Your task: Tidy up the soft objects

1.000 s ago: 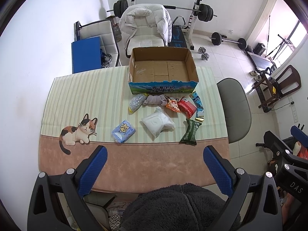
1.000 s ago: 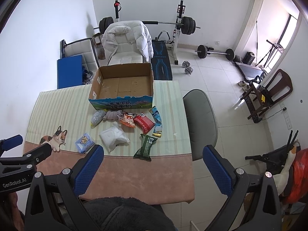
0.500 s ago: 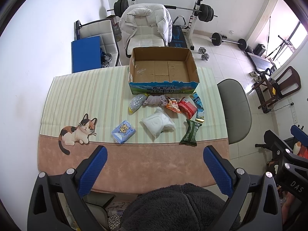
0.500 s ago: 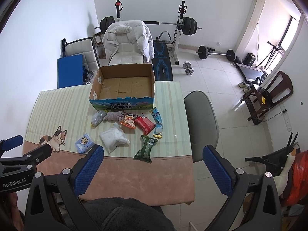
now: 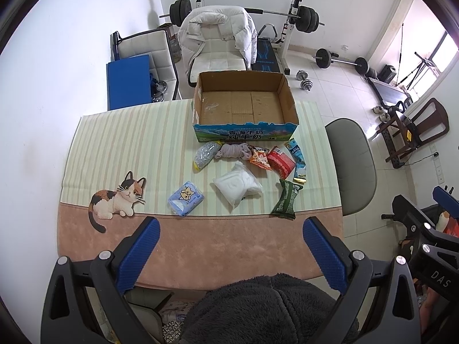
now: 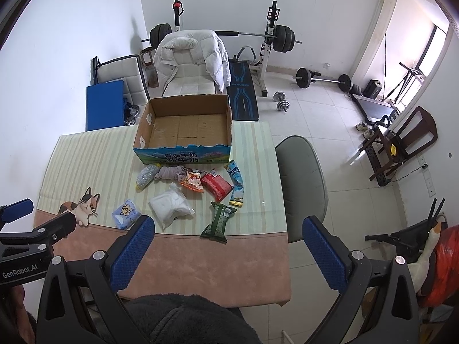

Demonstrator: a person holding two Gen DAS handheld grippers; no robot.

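Eight soft packets lie loose on the table (image 5: 120,143) in the left wrist view, between the near edge and the empty cardboard box (image 5: 243,106): a blue tissue pack (image 5: 186,198), a white bag (image 5: 237,185), a green pouch (image 5: 286,198) and a row just beside the box front. The left gripper (image 5: 231,249) hangs high above the near edge, jaws spread wide, holding nothing. Almost nothing has shifted over the last second; the view has only steadied.

In the right wrist view the right gripper (image 6: 228,246) is likewise wide open and empty, well apart from the packets. Sorting has probably not begun.
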